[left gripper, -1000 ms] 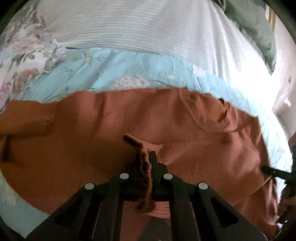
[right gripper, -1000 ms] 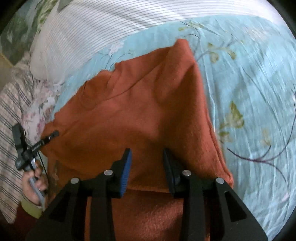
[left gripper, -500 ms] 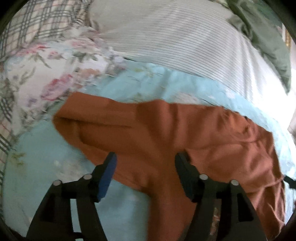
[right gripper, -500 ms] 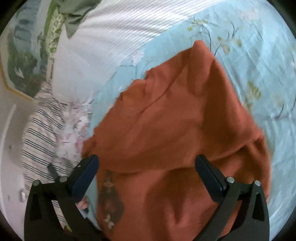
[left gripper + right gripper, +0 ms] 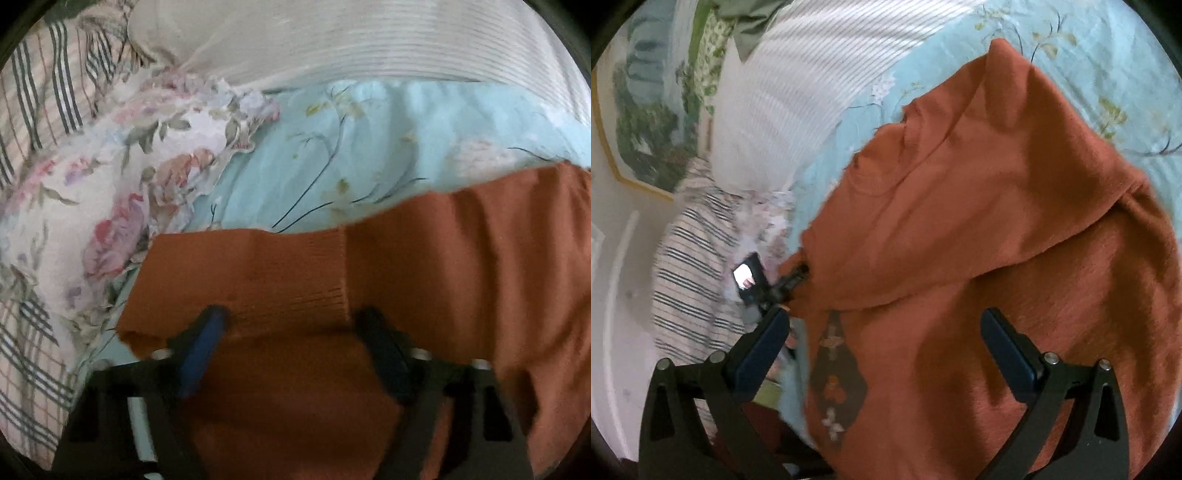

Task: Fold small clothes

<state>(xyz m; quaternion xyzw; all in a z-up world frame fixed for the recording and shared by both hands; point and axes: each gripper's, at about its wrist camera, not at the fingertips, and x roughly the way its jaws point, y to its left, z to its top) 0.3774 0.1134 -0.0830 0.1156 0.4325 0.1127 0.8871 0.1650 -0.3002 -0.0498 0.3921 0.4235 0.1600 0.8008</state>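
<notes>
A rust-orange knit sweater (image 5: 960,203) lies on the bed, its upper part folded over the body. A dark diamond patch with small flowers (image 5: 834,376) shows near its lower edge. My left gripper (image 5: 291,317) hovers low over the ribbed sleeve cuff (image 5: 258,273). Its jaws are closing with the cuff between them, and the pads do not press on it. In the right wrist view the left gripper (image 5: 792,278) sits at the sweater's left edge. My right gripper (image 5: 884,317) stands wide open above the sweater's lower half, holding nothing.
A light blue floral sheet (image 5: 332,147) covers the bed. A floral pillow (image 5: 110,184) and a plaid cloth (image 5: 37,92) lie left of the cuff. A white striped blanket (image 5: 369,37) lies behind. A framed picture (image 5: 646,110) hangs on the wall.
My left gripper let go of the sweater edge, opened and swung left to the sleeve cuff. My right gripper opened wide and drew back from the sweater.
</notes>
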